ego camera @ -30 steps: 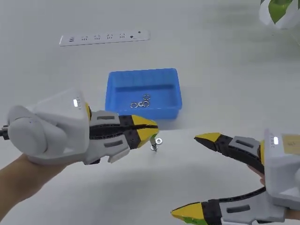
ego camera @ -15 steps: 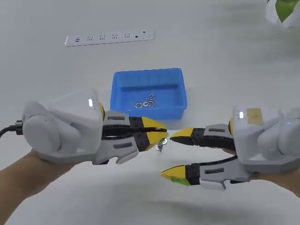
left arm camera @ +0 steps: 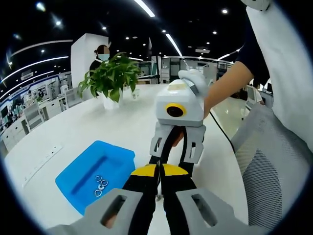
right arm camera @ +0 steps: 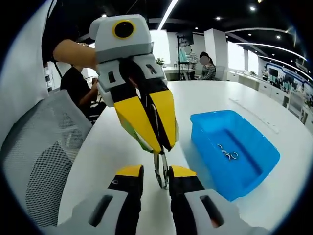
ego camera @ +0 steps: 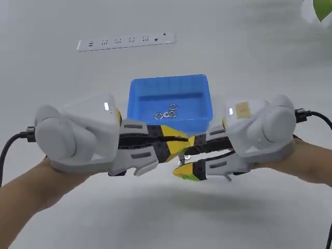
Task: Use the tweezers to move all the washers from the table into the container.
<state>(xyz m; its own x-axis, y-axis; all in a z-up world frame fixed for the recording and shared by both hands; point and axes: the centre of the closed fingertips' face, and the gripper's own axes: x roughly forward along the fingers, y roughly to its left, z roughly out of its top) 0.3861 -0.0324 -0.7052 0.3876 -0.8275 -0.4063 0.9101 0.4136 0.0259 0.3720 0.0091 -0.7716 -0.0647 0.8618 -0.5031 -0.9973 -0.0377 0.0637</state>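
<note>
The container (ego camera: 168, 79) is smooth, glossy plastic. The washers (ego camera: 167, 113) are shiny metal, and the tweezers (right arm camera: 160, 174) look like thin bare metal. The surface (ego camera: 254, 62) is smooth with a faint sheen. A chair back (left arm camera: 274, 176) is woven mesh.

My left tongs (right arm camera: 157, 146) swallow most of the tweezers (right arm camera: 160, 180); only the tips stick out. Can't tell if my right tongs (right arm camera: 156, 169) touch them. In head view both tongs' tips cover the worktop (ego camera: 259, 52) beneath. The washers (ego camera: 167, 113) in the container (ego camera: 202, 83) are too small to count. The plant (ego camera: 322, 8) is cut off at the corner.
</note>
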